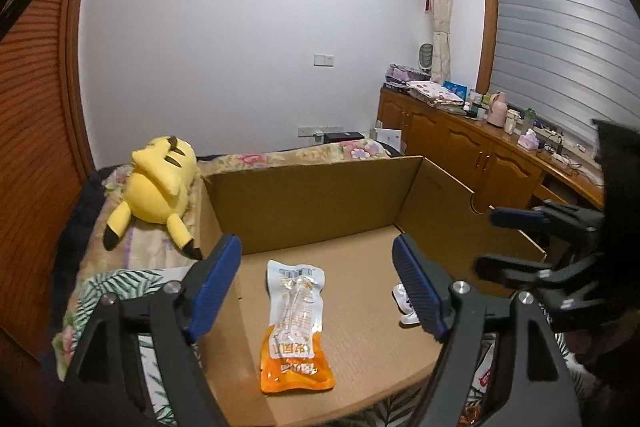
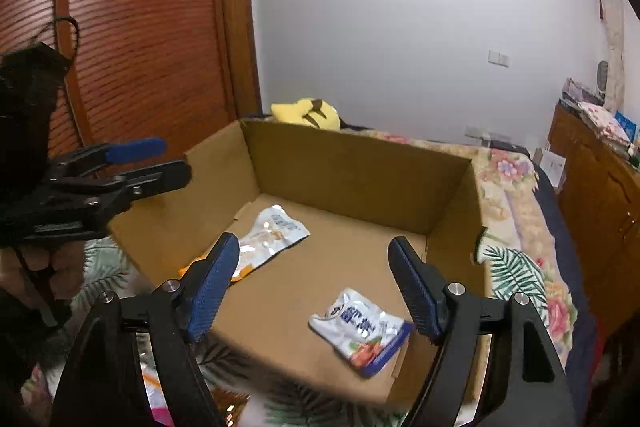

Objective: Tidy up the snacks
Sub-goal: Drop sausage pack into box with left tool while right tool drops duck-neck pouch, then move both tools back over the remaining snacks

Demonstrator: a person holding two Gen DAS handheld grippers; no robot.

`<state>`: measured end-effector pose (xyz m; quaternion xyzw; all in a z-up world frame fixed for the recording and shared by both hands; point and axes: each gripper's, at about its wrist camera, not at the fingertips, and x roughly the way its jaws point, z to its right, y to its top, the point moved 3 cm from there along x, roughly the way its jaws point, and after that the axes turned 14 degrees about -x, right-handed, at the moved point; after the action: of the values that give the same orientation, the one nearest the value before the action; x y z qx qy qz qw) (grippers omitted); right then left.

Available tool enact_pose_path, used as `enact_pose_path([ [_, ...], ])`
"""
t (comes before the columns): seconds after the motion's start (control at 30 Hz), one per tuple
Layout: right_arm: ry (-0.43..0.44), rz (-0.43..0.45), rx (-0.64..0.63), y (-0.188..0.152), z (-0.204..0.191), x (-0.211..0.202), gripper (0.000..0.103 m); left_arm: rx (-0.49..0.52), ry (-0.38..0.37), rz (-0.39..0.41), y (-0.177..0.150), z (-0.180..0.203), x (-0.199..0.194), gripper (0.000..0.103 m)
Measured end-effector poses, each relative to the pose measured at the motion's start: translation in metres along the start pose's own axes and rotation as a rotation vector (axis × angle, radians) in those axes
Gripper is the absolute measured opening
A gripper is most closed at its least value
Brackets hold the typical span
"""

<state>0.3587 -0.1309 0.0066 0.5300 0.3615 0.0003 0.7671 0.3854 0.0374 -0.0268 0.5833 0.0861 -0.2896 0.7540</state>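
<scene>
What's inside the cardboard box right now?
Two packets lie flat on the floor of the cardboard box: an orange-and-white snack packet and a blue-and-white snack packet. The near corners sit behind the jaws, so anything there is hidden.

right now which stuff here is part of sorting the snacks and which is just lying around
Part of the job:
cardboard box
orange and white snack packet
white and blue snack packet

Just lying about:
yellow plush toy
floral bedding
wooden cabinet
</scene>
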Motion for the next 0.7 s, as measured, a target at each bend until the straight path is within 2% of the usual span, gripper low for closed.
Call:
enact_pose_path([
  [0.23,-0.007,0.043,0.007,-0.008,-0.016,-0.067,0.079,0.048,0.028,0.011,-0.010,0.015,-0.038,0.079],
  [0.43,-0.005,0.071,0.020,-0.021,-0.029,-0.117,0.079,0.058,0.041,0.004,-0.026,0.024,-0.068,0.084],
  [0.7,-0.003,0.010,0.066,-0.068,-0.034,-0.132,0.079,0.060,0.056,-0.077,-0.072,0.028,-0.089,0.089],
])
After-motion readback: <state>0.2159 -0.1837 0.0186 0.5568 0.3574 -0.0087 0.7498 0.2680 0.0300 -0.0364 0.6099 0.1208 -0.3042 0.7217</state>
